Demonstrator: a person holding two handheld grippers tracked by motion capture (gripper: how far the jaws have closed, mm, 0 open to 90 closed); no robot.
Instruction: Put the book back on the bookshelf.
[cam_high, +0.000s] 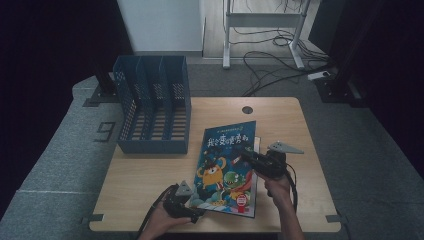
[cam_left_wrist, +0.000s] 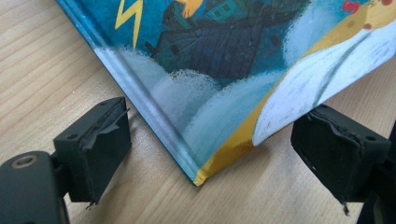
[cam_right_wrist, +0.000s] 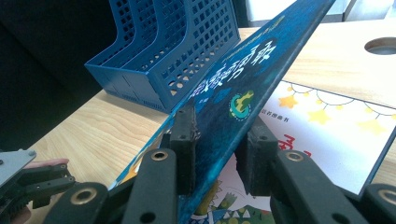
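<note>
A blue picture book (cam_high: 227, 165) with cartoon monsters on its cover lies tilted on the wooden table (cam_high: 145, 175), its right edge raised. My right gripper (cam_high: 246, 151) is shut on that raised edge; in the right gripper view both pads (cam_right_wrist: 187, 135) clamp the cover (cam_right_wrist: 233, 98). Under it lies a second book (cam_right_wrist: 327, 126) with a white, star-printed cover. My left gripper (cam_high: 195, 212) sits at the book's near left corner. In the left gripper view its jaws (cam_left_wrist: 217, 140) stand wide open on either side of the corner (cam_left_wrist: 224, 60), which rests on the table, untouched.
A blue perforated file rack (cam_high: 152, 107) with three slots stands at the table's back left, open towards me. A round cable hole (cam_high: 247, 109) sits near the far edge. Cables and a desk frame lie on the floor beyond the table.
</note>
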